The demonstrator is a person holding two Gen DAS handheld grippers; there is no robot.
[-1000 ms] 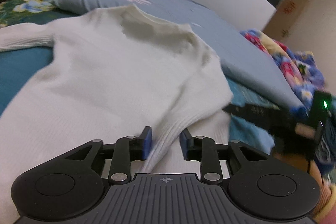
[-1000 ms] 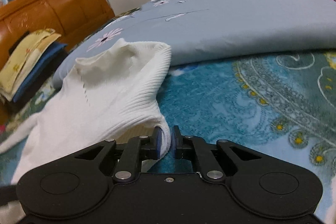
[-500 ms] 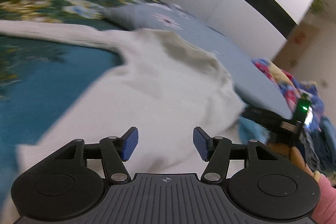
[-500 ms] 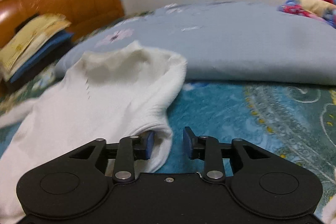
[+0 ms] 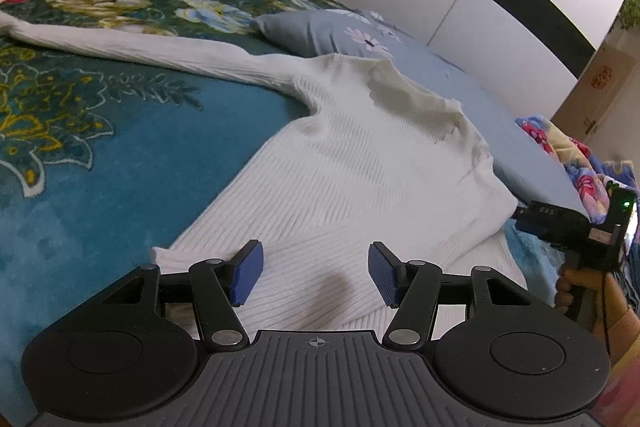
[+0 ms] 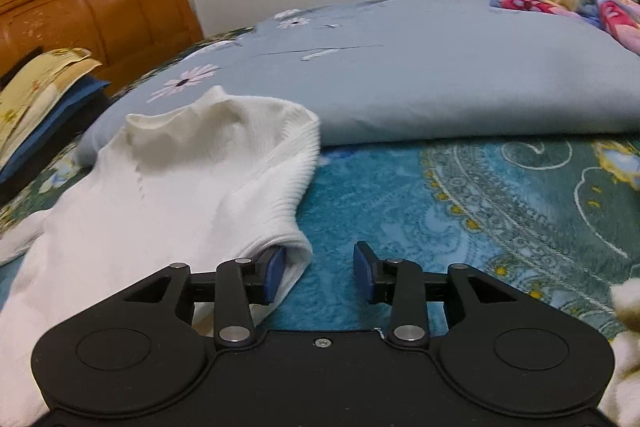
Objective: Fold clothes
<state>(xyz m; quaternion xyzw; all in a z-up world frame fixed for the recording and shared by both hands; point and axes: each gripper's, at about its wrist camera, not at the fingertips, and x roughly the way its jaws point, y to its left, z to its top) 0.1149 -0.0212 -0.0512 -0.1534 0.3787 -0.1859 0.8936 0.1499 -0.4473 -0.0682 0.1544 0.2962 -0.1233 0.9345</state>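
Grippers stand parted over a white ribbed sweater (image 5: 360,163) spread on a teal patterned bedspread (image 5: 100,187). Left gripper (image 5: 315,277) hovers with jaws apart above the knit, gripping nothing. Right gripper (image 6: 320,273), its jaws having just been opening, has the folded sleeve edge lying against its left pad, unpinched. Only the left view shows the other sleeve stretched out flat and the person's hand (image 5: 570,293) holding the right tool; only the right view shows the orange headboard (image 6: 96,11) and the full grey-blue quilt (image 6: 440,75).
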